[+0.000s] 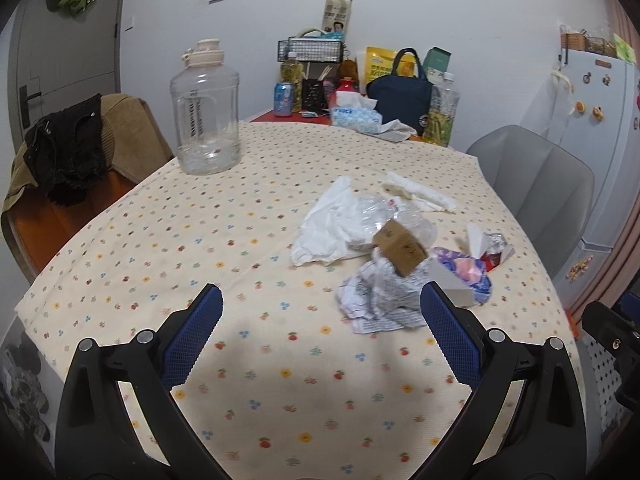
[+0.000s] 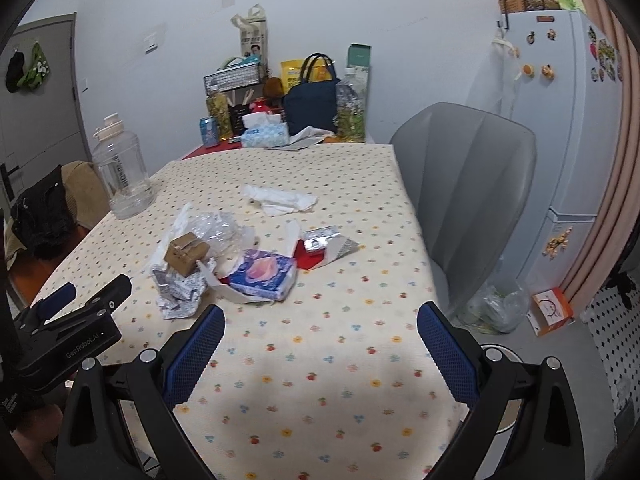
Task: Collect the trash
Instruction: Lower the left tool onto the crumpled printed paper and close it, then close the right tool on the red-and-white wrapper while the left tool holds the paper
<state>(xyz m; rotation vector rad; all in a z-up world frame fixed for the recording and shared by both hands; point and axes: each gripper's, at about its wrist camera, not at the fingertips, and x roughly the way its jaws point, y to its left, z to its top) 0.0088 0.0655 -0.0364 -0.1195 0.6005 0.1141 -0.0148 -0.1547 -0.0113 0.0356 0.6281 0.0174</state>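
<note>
A heap of trash lies in the middle of the table with the flowered cloth [image 1: 160, 248]. It holds a small brown cardboard box [image 1: 400, 249] [image 2: 186, 254], crumpled printed paper [image 1: 380, 300] [image 2: 178, 294], clear plastic wrap [image 2: 214, 230], a white bag [image 1: 326, 226], a blue-pink tissue pack [image 2: 264, 276], a red-and-foil wrapper [image 2: 320, 246] and a white crumpled tissue [image 1: 420, 194] [image 2: 280, 200]. My left gripper [image 1: 322, 332] is open, short of the heap and to its left. My right gripper [image 2: 320, 338] is open too, just in front of the tissue pack. Neither holds anything.
A big clear water jug [image 1: 206, 114] stands at the table's far left. Bottles, a can, a tissue box [image 2: 264, 134] and a navy bag [image 1: 400, 92] crowd the back. A grey chair [image 2: 468, 188] sits at the right, a fridge [image 2: 580, 120] beyond; a plastic bag [image 2: 496, 306] lies on the floor.
</note>
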